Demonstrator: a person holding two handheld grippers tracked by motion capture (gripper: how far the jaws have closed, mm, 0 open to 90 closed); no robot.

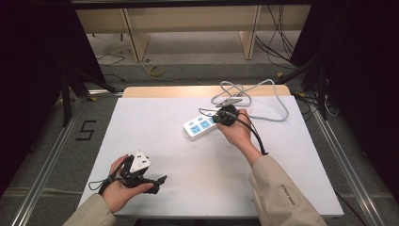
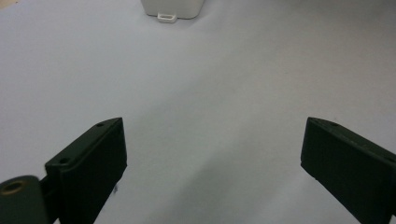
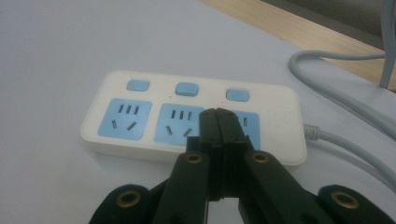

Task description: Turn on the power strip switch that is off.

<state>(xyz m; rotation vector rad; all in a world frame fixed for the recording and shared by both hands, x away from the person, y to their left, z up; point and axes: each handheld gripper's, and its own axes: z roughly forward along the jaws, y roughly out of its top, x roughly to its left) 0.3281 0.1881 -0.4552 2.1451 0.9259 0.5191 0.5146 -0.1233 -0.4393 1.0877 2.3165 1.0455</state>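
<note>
White plastic power strip [image 3: 191,119], rounded slab, three blue sockets and three blue buttons, flat on matte white surface [image 1: 188,155], far right of centre. Right tongs [image 3: 217,112] pressed together over third socket. Left tongs [image 2: 212,154] wide apart, near left edge.

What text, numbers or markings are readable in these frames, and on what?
"5": black tape figure on the grey floor left of the white table.
Small dark print on the person's beige right sleeve: too small to read.
White three-outlet power strip with blue sockets and buttons: no legible lettering.
White block on the left gripper: no readable marking.
</note>
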